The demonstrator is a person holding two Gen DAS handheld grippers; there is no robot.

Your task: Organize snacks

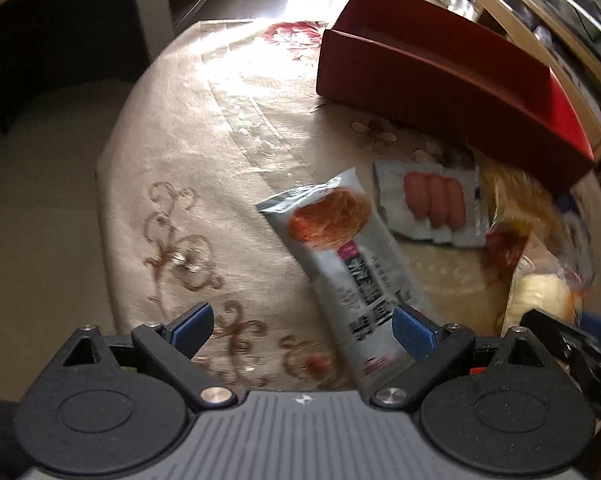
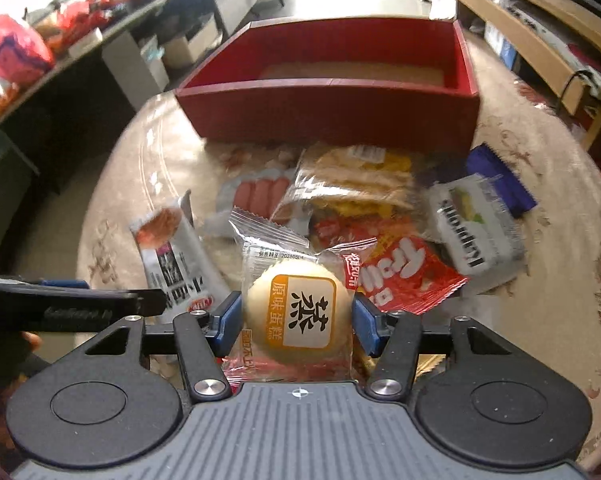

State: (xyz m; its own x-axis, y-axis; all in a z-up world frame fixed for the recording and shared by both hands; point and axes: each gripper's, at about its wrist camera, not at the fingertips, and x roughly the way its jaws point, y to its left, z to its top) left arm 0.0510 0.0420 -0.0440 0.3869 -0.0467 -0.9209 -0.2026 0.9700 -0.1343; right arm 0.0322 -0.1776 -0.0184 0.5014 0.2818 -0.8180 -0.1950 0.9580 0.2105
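Note:
My right gripper (image 2: pixel 296 312) is shut on a round steamed cake in a clear wrapper (image 2: pixel 298 308), just above the snack pile. The pile holds a red packet (image 2: pixel 404 272), a sausage packet (image 2: pixel 260 192), a cracker packet (image 2: pixel 352 180) and a grey-white packet (image 2: pixel 472 228). A long grey noodle packet (image 1: pixel 340 248) lies on the cloth; it also shows in the right wrist view (image 2: pixel 172 256). My left gripper (image 1: pixel 304 324) is open and empty, its right finger (image 1: pixel 412 328) over that packet's near end. The open red box (image 2: pixel 328 108) stands behind the pile, seen also in the left wrist view (image 1: pixel 440 76).
A round table with a beige flowered cloth (image 1: pixel 188 184) carries everything. A blue packet (image 2: pixel 500 176) lies at the pile's right. A dark counter with bags (image 2: pixel 40 56) is to the left, wooden shelves (image 2: pixel 540 40) to the right.

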